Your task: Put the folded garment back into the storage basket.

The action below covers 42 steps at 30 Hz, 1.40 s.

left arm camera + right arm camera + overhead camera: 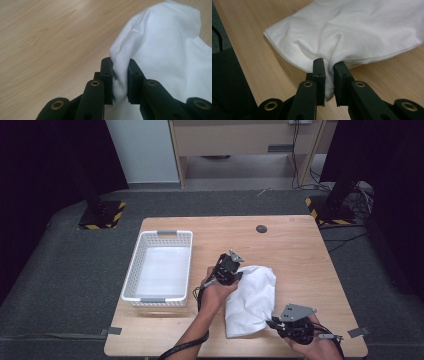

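High view gives me the layout: white cloth (251,300) bunched on the near right part of the wooden table (290,245), white slotted basket (159,267) well apart on the left, a small dark round disc (261,228) near the far edge. Left gripper (234,276) sits at the cloth's far-left corner, right gripper (276,322) at its near-right corner.

Gripper views add what the top cam can't — the actual bite. In the left gripper view the pads are clamped on a fold of the cloth (160,37), fabric pinched between them and rising above the jaws. In the right gripper view the right gripper (329,75) is likewise closed on a pinch near the hem of the cloth (352,30); the stitched seam along the edge is visible there.

Cloth looks plain white, soft, creased, folded over itself — partly lifted at the left corner, rest on the table.

No readable brand, label or text in any view.
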Motion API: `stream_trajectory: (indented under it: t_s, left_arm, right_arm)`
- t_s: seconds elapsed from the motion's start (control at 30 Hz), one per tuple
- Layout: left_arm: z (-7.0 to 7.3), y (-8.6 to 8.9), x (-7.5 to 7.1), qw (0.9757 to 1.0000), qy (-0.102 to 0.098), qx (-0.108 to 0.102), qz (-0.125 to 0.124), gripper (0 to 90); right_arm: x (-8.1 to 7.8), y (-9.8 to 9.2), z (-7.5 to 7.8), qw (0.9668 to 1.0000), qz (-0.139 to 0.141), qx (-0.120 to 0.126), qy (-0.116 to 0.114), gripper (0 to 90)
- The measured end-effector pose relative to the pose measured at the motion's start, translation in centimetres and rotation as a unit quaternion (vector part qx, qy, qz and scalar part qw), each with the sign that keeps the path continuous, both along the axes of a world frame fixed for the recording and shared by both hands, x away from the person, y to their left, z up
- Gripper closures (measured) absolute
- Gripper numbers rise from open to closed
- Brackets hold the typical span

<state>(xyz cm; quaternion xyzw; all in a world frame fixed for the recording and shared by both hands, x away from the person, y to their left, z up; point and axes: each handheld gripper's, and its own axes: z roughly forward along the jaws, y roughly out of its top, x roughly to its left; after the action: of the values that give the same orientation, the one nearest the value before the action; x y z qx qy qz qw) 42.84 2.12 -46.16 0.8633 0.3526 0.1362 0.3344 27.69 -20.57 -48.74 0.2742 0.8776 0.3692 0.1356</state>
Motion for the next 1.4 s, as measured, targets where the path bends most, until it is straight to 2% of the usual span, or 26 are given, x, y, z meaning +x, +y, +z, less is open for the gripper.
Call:
stream_trajectory:
  t_s: [0.27,1.4]
  left_arm:
    - [0.7,0.2,0.4,1.0,-0.002,-0.004,-0.002,79.3]
    - [3.4,0.1,1.0,0.9997,-0.02,0.003,-0.015,79.3]
  right_arm:
    - [0.3,0.2,0.6,1.0,0.004,0.0,-0.003,81.1]
    - [1.0,0.4,2.8,0.9998,0.011,0.001,-0.019,81.2]
